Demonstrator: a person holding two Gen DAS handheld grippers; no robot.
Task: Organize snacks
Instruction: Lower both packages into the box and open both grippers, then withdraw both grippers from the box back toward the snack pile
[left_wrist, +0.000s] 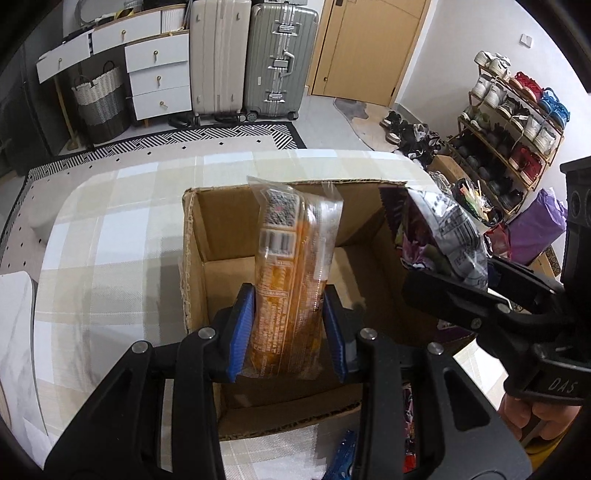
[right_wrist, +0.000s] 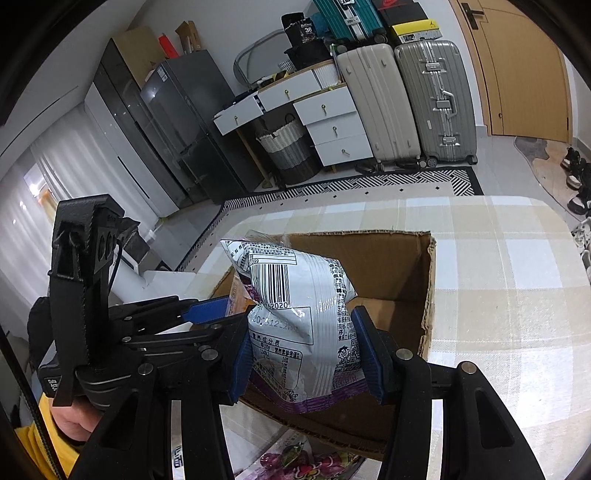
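An open cardboard box (left_wrist: 192, 254) (right_wrist: 428, 295) stands on the checked tablecloth. My left gripper (left_wrist: 290, 332) is shut on a long orange snack packet (left_wrist: 291, 266), held upright over the box's inside. My right gripper (right_wrist: 304, 350) is shut on a puffy silver and purple snack bag (right_wrist: 295, 325), held over the box's near left corner. In the left wrist view that bag (left_wrist: 447, 236) and the right gripper (left_wrist: 476, 295) hang at the box's right wall. In the right wrist view the left gripper's blue fingers (right_wrist: 205, 312) show beside the bag.
More snack packets lie on the table in front of the box (right_wrist: 306, 461) (left_wrist: 343, 458). Beyond the table (right_wrist: 509, 280) are a patterned rug (left_wrist: 192, 144), two suitcases (left_wrist: 251, 59), white drawers (left_wrist: 155, 77), a woven basket (left_wrist: 99, 103) and a shoe rack (left_wrist: 517, 122).
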